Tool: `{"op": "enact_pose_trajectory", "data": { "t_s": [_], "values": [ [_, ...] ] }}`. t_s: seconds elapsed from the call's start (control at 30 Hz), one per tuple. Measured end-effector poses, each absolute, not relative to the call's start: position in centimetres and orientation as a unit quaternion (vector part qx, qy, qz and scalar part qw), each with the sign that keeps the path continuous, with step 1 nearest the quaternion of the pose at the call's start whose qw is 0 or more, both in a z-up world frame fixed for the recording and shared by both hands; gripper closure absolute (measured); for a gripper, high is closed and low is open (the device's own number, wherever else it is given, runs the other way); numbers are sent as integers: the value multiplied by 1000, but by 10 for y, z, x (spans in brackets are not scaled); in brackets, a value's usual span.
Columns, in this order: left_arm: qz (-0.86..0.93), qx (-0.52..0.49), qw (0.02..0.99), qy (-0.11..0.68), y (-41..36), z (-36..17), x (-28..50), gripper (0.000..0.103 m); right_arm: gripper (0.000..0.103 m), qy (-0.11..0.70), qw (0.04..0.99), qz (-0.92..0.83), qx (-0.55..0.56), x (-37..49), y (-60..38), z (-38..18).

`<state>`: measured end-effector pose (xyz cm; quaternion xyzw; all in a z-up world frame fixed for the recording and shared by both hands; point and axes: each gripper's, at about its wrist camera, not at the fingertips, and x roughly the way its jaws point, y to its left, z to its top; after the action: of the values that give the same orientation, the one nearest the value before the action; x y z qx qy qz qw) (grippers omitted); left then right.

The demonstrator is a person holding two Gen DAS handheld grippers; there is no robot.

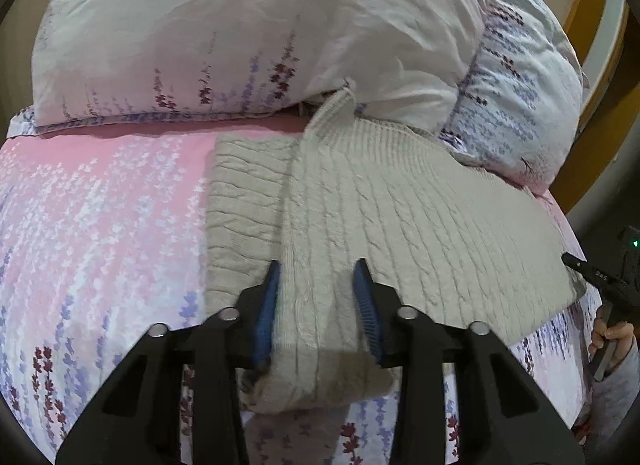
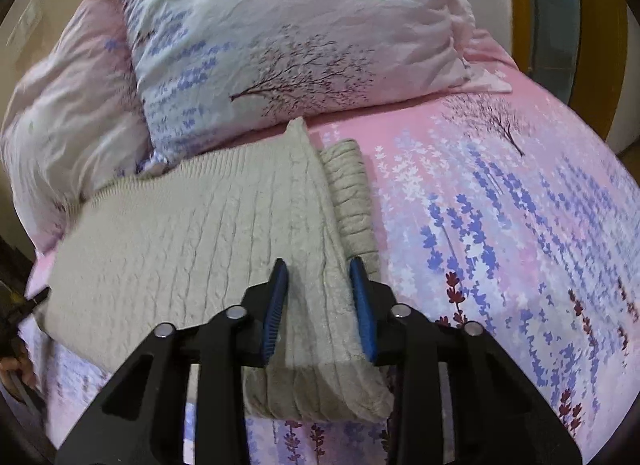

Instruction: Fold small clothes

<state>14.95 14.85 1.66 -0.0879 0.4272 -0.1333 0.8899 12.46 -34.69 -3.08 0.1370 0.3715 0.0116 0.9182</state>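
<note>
While both cameras looked out over a bed, each gripper stood with its jaws parted wide above the near edge of a beige cable-knit sweater (image 1: 360,201), gripping nothing. From the left wrist view, the left gripper (image 1: 318,271) had its blue pads on either side of a raised fold of the knit, though whether the pads touched the fabric could not be told. From the right wrist view, the right gripper (image 2: 318,271) stood likewise over the sweater's near end, one blue pad over the knit and the other at its edge. The sweater (image 2: 192,233) lay partly folded on a pink floral bedsheet (image 1: 100,205), one flap laid over the body and a narrower strip of knit showing beside it. At the right edge of the left wrist view, part of the other black tool (image 1: 608,277) and a hand (image 1: 614,339) holding it showed just beyond the sweater's corner. Farther back, the sweater's ribbed hem reached up to a rumpled floral pillow (image 2: 288,37), which lay against a pale quilt (image 2: 68,117) beside it.
</note>
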Motion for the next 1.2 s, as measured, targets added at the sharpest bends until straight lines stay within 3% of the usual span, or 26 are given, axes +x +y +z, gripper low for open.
{"op": "enact_pose_trajectory", "data": {
  "t_s": [0.03, 0.1, 0.2, 0.5, 0.77, 0.83, 0.9, 0.93, 0.97, 1.07, 1.13, 1.2],
  "values": [
    [-136, -87, 889, 428, 146, 16, 149, 75, 88, 368, 921, 12, 128, 123, -344, -30],
    [-140, -91, 887, 430, 145, 15, 149, 86, 91, 363, 922, 17, 130, 120, -345, -29],
    [-144, -104, 884, 432, 148, 16, 148, 92, 94, 352, 925, 17, 144, 116, -348, -25],
    [-162, -115, 886, 419, 168, 29, 130, 94, 94, 313, 934, 20, 171, 88, -353, -9],
    [-146, -89, 885, 433, 161, 18, 135, 93, 93, 367, 917, -15, 157, 99, -351, -35],
    [-139, -72, 888, 433, 156, 20, 134, 90, 88, 374, 918, -29, 125, 102, -342, -32],
    [-140, -72, 888, 431, 155, 23, 132, 82, 78, 376, 920, -39, 108, 102, -334, -28],
    [-139, -77, 891, 426, 157, 26, 129, 77, 66, 371, 921, -46, 107, 100, -333, -25],
    [-138, -85, 893, 419, 160, 29, 127, 66, 53, 356, 927, -60, 105, 97, -332, -18],
    [-116, -119, 906, 389, 177, 40, 121, 29, 42, 312, 943, -60, 101, 91, -323, -2],
    [-102, -136, 908, 384, 188, 42, 125, 24, 32, 310, 946, -38, 92, 94, -310, 4],
    [-102, -170, 897, 396, 199, 39, 133, 22, 29, 317, 945, -14, 77, 102, -290, 7]
  ]
}}
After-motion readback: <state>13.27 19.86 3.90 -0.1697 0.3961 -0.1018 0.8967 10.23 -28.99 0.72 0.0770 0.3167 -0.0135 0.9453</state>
